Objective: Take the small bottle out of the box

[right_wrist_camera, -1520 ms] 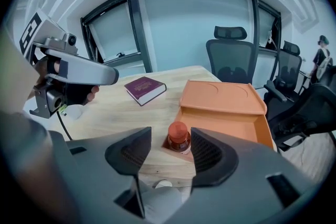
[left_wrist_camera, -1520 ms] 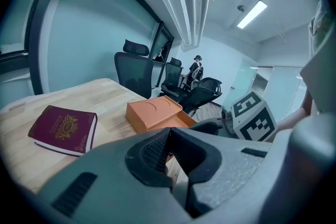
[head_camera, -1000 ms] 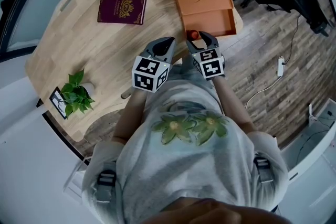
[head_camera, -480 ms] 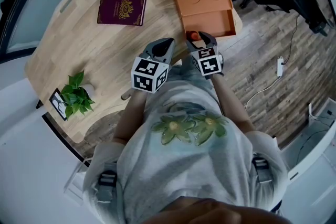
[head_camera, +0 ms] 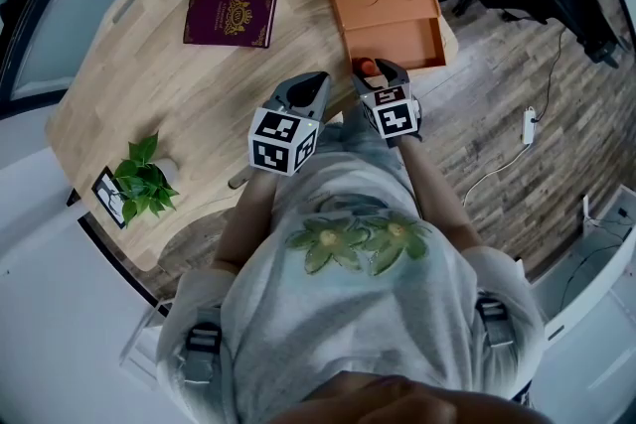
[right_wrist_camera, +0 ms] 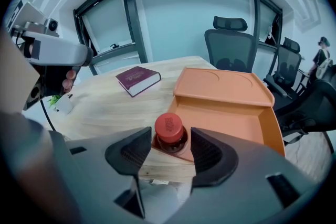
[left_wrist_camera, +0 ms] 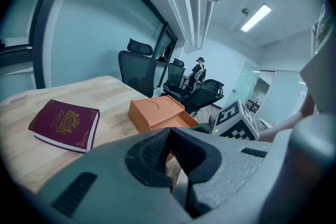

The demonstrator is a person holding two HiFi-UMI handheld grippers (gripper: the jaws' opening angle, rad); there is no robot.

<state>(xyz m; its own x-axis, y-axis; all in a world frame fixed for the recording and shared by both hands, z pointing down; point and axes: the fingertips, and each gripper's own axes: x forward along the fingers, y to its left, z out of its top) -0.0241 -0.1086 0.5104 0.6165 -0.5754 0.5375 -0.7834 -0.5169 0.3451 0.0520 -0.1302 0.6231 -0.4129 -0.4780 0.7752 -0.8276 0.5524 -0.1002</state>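
An orange box (head_camera: pixel 393 20) lies open near the table's right edge, its lid folded back behind the tray. In the tray's near corner stands the small bottle (head_camera: pixel 366 67), which has a red cap (right_wrist_camera: pixel 170 128). My right gripper (head_camera: pixel 378 70) is open, one jaw on each side of the bottle's neck (right_wrist_camera: pixel 170 139) with small gaps. My left gripper (head_camera: pixel 318 79) hovers just left of it over the table's near edge. Its jaws are shut together on nothing (left_wrist_camera: pixel 170 136). The left gripper view shows the box (left_wrist_camera: pixel 155 113) beyond them.
A maroon book (head_camera: pixel 231 15) lies on the wooden table (head_camera: pixel 199 84) left of the box. A small potted plant (head_camera: pixel 142 179) and a card sit at the near left corner. Office chairs (right_wrist_camera: pixel 229 44) stand beyond the table, and cables lie on the floor at right.
My right gripper has crept a little toward the box, around the bottle. The bottle and the left gripper have stayed put.
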